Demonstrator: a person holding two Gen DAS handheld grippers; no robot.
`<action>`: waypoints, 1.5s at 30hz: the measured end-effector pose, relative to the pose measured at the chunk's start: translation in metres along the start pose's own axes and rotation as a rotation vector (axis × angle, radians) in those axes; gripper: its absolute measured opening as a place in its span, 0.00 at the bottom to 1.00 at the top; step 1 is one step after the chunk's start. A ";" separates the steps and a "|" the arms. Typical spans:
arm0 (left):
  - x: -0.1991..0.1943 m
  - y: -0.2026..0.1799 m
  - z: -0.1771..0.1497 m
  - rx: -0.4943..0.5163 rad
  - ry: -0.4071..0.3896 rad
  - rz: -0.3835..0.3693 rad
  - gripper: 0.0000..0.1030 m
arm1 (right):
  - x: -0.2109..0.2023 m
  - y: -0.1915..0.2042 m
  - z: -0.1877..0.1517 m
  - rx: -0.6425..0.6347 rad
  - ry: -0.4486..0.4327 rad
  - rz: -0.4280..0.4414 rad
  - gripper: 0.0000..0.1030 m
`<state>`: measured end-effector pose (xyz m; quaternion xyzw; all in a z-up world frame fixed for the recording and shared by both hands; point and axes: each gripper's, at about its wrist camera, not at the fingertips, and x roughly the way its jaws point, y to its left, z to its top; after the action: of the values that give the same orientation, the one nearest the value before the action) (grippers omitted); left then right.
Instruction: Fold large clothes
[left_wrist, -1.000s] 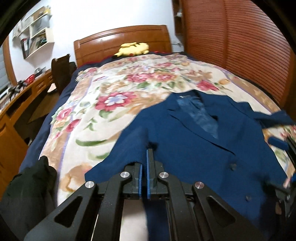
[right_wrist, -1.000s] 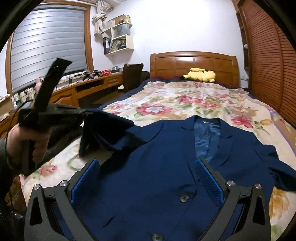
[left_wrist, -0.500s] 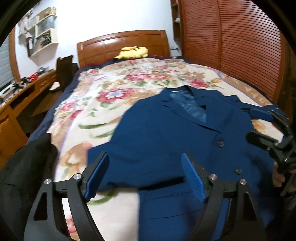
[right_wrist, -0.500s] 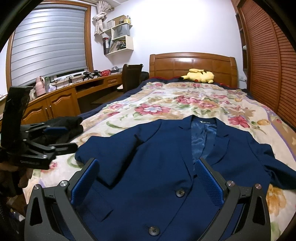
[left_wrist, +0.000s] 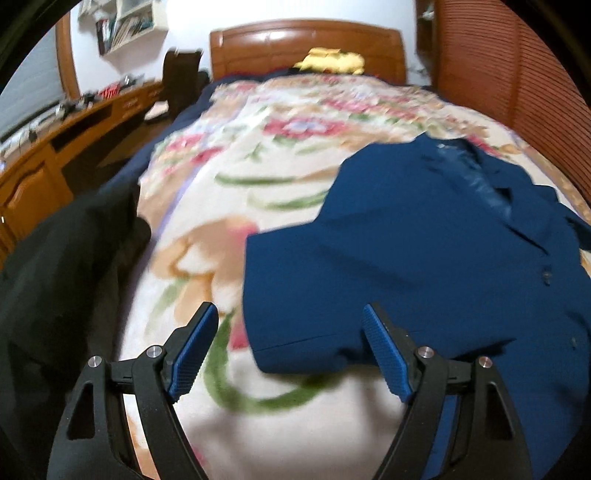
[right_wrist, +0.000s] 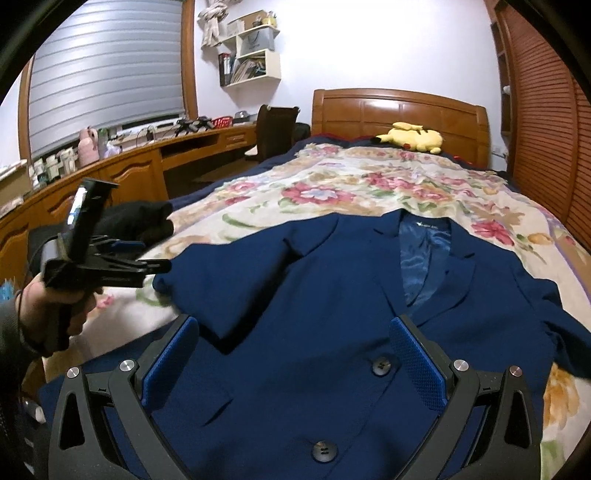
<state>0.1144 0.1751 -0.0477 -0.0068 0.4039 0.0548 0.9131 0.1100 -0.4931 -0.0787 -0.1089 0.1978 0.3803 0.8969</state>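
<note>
A navy blue jacket (right_wrist: 332, 314) lies face up on the floral bedspread (right_wrist: 369, 184), collar toward the headboard. Its left sleeve (right_wrist: 236, 284) is folded in across the front. My left gripper (left_wrist: 290, 314) is open and low over the bed. The cuff end of the sleeve (left_wrist: 303, 325) lies just ahead of its blue pads (left_wrist: 192, 354), which do not touch it. In the right wrist view the left gripper (right_wrist: 155, 254) is at the sleeve's left edge, held by a hand (right_wrist: 55, 306). My right gripper (right_wrist: 293, 328) hovers open over the jacket's buttoned front.
A black garment (left_wrist: 66, 277) is heaped at the bed's left edge. A yellow plush toy (right_wrist: 410, 136) rests by the wooden headboard (right_wrist: 399, 107). A wooden desk (right_wrist: 129, 173) and chair (right_wrist: 275, 129) stand on the left, slatted wooden doors (right_wrist: 546, 129) on the right.
The left gripper, shut on the sleeve a second ago, has opened and let it drop folded on the jacket. It then moved left and down. The right gripper has kept still.
</note>
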 end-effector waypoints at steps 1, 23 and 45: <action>0.005 0.003 -0.001 -0.013 0.014 -0.009 0.79 | 0.001 0.000 0.001 -0.004 0.006 0.003 1.00; 0.043 -0.017 0.002 0.011 0.196 -0.065 0.32 | -0.003 -0.005 0.002 -0.005 0.031 -0.004 1.00; -0.105 -0.222 0.037 0.249 -0.182 -0.473 0.16 | -0.076 -0.099 -0.021 0.159 -0.004 -0.249 0.99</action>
<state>0.0951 -0.0532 0.0481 0.0162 0.3112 -0.2096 0.9268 0.1280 -0.6171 -0.0595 -0.0607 0.2105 0.2496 0.9433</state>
